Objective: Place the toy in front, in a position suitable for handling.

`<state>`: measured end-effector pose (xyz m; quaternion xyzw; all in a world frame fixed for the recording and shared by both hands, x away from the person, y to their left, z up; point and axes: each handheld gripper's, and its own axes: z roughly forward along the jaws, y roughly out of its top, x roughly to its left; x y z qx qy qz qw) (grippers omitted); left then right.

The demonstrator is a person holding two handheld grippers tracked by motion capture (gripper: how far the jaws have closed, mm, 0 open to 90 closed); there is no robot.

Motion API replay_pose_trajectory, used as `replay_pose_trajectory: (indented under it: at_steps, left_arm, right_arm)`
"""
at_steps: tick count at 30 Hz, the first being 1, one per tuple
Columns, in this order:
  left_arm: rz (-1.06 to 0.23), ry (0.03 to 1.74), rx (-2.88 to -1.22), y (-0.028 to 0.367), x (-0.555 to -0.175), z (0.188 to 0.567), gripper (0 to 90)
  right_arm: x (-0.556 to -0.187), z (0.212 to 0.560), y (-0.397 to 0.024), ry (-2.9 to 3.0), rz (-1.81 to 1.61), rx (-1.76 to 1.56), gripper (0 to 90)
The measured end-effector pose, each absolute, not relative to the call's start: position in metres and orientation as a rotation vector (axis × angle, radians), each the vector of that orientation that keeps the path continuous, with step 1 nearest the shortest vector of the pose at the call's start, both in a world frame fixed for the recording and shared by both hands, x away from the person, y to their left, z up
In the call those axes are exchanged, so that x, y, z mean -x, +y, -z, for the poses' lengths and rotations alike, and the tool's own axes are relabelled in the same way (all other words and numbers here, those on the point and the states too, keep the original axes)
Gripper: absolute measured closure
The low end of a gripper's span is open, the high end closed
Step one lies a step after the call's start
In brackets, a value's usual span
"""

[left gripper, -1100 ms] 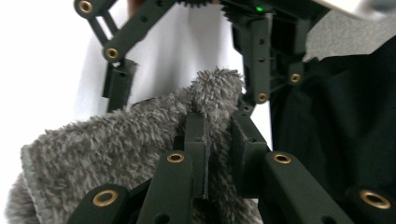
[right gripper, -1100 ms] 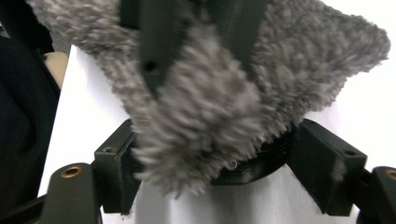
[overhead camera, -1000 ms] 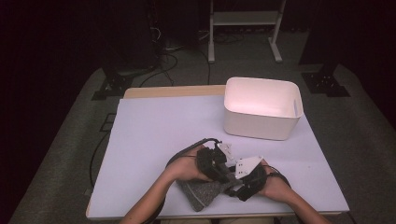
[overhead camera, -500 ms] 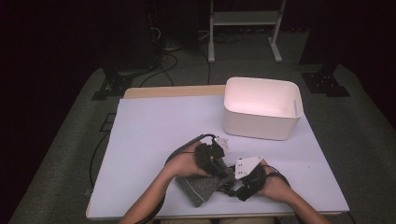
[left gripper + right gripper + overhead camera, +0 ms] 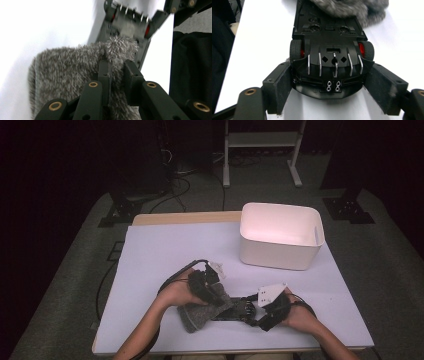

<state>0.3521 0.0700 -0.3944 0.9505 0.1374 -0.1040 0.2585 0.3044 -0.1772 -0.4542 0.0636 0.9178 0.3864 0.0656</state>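
Note:
A black toy car [image 5: 236,309] lies on the white table [image 5: 165,250] near its front edge, underside up, with red wheel hubs [image 5: 365,48]. My right gripper [image 5: 252,314] is shut on the car [image 5: 329,50] at one end, a pad pressed on each side. In the right gripper view, that gripper [image 5: 332,86] frames this end of the car. A grey fuzzy cloth [image 5: 200,316] covers the car's other end. My left gripper [image 5: 216,292] is shut on a fold of this cloth [image 5: 67,67], its jaws [image 5: 117,68] pinching the pile just in front of the car [image 5: 130,27].
A white plastic bin [image 5: 280,237] stands at the back right of the table. A metal stand [image 5: 262,150] and cables lie on the dark floor beyond. Both forearms come in over the table's front edge.
My left gripper has slid to the left with the grey cloth in its jaws, dragging it along the car. The right gripper and the car have stayed in place.

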Motion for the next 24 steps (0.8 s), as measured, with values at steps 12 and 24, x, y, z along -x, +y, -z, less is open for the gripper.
replay_pose_trajectory:
  at_steps: [12,24]
  left_arm:
    - [0.342,0.357,-2.553,0.067,-0.347,0.404,78.2]
    - [0.349,0.309,-2.554,0.063,-0.34,0.405,78.4]
  right_arm:
    - [-0.308,0.454,-0.181,2.857,-1.134,-0.366,20.2]
    - [-0.313,0.43,-0.179,2.893,-1.229,-0.421,16.4]
